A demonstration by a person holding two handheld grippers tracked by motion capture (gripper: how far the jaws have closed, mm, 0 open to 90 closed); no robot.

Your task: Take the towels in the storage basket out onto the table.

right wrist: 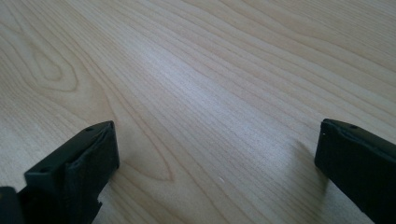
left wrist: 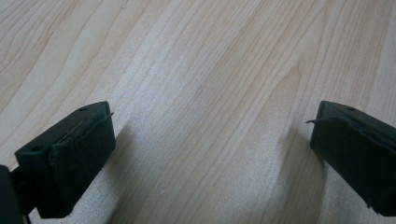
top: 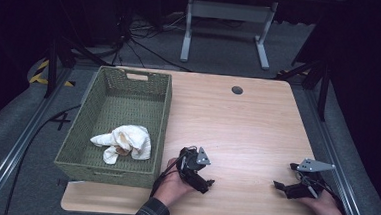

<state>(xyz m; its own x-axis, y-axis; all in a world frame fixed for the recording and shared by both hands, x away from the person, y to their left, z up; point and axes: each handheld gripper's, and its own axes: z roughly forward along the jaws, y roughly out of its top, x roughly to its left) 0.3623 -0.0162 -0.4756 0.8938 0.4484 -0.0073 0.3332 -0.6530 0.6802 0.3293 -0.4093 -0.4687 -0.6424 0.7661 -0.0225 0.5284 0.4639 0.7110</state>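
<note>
A green woven basket [top: 162, 121] stands on the left part of the wooden table [top: 237, 125]. A crumpled white cloth [top: 125, 141] lies inside it near the front. My left gripper [top: 208, 182] rests low on the table just right of the basket's front corner, held in a hand. Its jaws stand wide apart over bare wood, and the left gripper [left wrist: 210, 154] holds nothing. My right gripper [top: 280, 186] lies near the table's front right edge, pointing left. The right gripper [right wrist: 215, 163] is open too, with bare wood between its jaws.
A round cable hole [top: 237, 90] sits at the table's far edge. Behind the table stands a white desk frame [top: 228, 24] among cables on the grey floor. Metal rails [top: 16, 147] run along both sides of the table.
</note>
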